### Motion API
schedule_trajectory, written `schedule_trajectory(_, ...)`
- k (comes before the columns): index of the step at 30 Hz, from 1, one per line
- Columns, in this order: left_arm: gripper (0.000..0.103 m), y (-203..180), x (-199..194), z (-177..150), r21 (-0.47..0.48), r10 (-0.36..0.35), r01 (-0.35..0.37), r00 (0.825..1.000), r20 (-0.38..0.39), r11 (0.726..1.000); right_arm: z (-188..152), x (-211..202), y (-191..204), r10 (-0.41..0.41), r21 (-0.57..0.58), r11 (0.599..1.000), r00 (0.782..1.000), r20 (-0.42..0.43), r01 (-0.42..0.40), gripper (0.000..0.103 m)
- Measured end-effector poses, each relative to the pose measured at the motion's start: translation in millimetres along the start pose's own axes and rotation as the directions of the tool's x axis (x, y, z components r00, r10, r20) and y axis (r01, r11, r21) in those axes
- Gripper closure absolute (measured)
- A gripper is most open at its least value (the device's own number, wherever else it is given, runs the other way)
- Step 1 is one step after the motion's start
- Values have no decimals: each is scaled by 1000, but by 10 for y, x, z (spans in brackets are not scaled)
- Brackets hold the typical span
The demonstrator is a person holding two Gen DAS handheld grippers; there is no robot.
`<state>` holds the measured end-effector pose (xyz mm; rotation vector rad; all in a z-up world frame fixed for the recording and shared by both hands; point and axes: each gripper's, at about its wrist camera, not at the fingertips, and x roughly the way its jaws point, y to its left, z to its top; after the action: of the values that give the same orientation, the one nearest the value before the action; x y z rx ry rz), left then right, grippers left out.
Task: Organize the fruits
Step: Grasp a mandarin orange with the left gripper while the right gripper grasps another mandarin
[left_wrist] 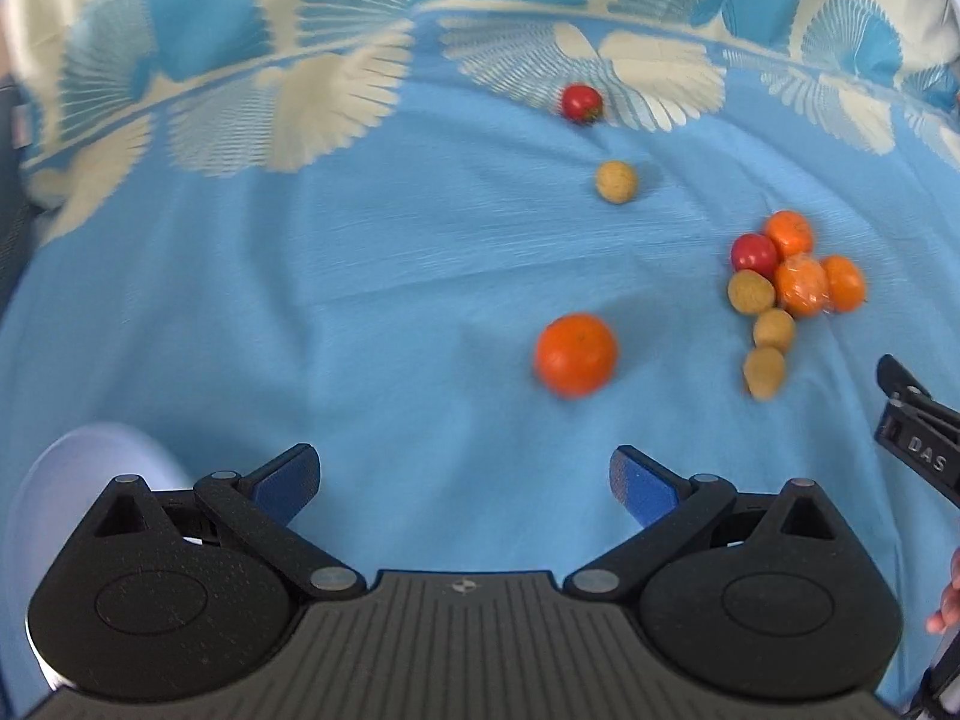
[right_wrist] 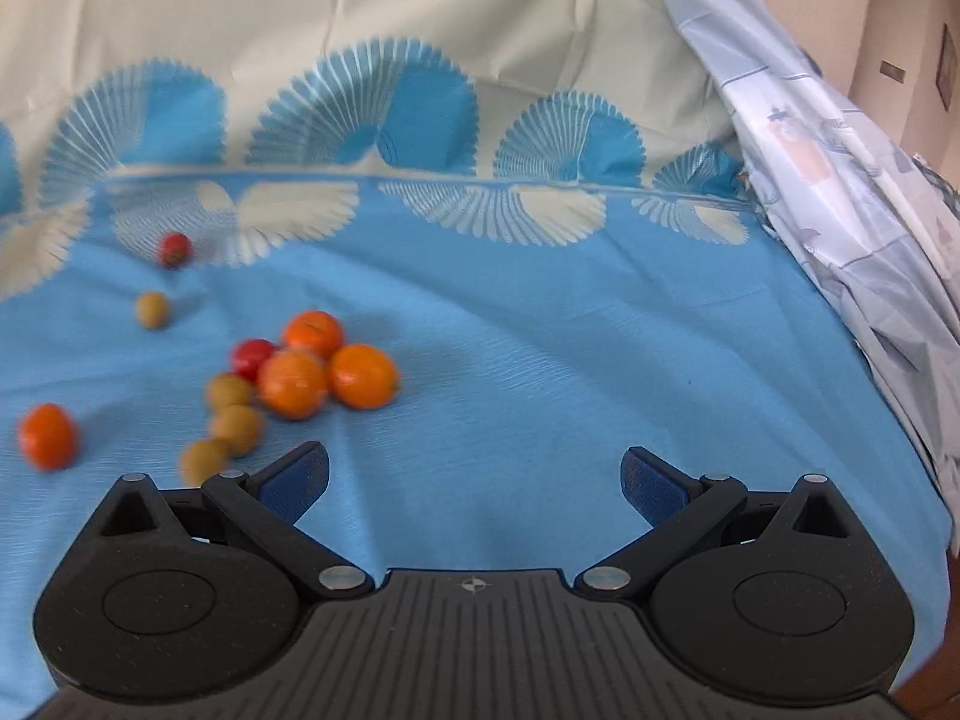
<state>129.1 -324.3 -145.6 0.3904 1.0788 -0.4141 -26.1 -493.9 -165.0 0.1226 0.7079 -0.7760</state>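
Note:
Fruits lie on a blue patterned cloth (left_wrist: 360, 276). A lone orange (left_wrist: 576, 354) sits just ahead of my open, empty left gripper (left_wrist: 465, 483). A cluster of oranges (left_wrist: 801, 285), a red tomato (left_wrist: 753, 253) and tan round fruits (left_wrist: 773, 330) lies to the right. A second tomato (left_wrist: 581, 102) and a tan fruit (left_wrist: 615, 181) sit farther back. In the right wrist view my right gripper (right_wrist: 474, 483) is open and empty; the cluster (right_wrist: 300, 381) is ahead to its left, the lone orange (right_wrist: 48, 437) at far left.
The right gripper's black body (left_wrist: 918, 444) shows at the left wrist view's right edge. A crumpled pale plastic sheet (right_wrist: 840, 192) rises at the right of the cloth. The cloth's cream patterned border (right_wrist: 360, 90) lies at the back. A pale rounded object (left_wrist: 78, 480) sits lower left.

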Motion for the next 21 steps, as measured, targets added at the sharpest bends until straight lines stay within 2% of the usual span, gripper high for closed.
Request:
schedule_trajectory(2,0,-81,231,139,-6,-10,10,1000,-14,1000,27,329,17,19,-36,999,999,-45,-21,1)
schedule_trajectory(4,0,-151,446,264,-2,-5,5,999,-32,1000,45,567,64,92,-65,993,993,-70,-96,1)
schedule_trajectory(6,0,-206,613,344,15,1,0,998,-56,1000,68,706,131,152,-84,984,988,-40,-155,1)
schedule_trajectory(8,0,-199,636,380,5,-21,22,999,-42,1000,94,795,174,186,-94,978,982,-16,-187,1)
schedule_trajectory(12,1,-208,604,369,25,-14,14,999,-29,1000,86,859,167,216,-55,975,976,16,-215,1)
schedule_trajectory(13,17,-203,564,353,20,-24,25,1000,-12,999,78,851,174,215,-60,975,976,24,-214,2)
schedule_trajectory(14,45,-183,512,339,8,-77,77,997,-2,997,81,837,174,228,-64,972,973,29,-226,17)
schedule_trajectory(15,57,-186,454,340,1,-106,106,994,-3,994,90,786,165,250,-79,966,967,45,-246,51)
schedule_trajectory(16,63,-186,402,336,-2,-115,115,993,0,993,98,743,167,270,-102,959,961,59,-263,64)
schedule_trajectory(19,63,-155,217,289,-2,-126,126,991,41,992,114,682,144,264,-103,960,964,37,-259,64)
schedule_trajectory(21,63,-99,63,239,-2,-131,131,990,48,991,120,592,89,208,-79,975,978,16,-206,64)
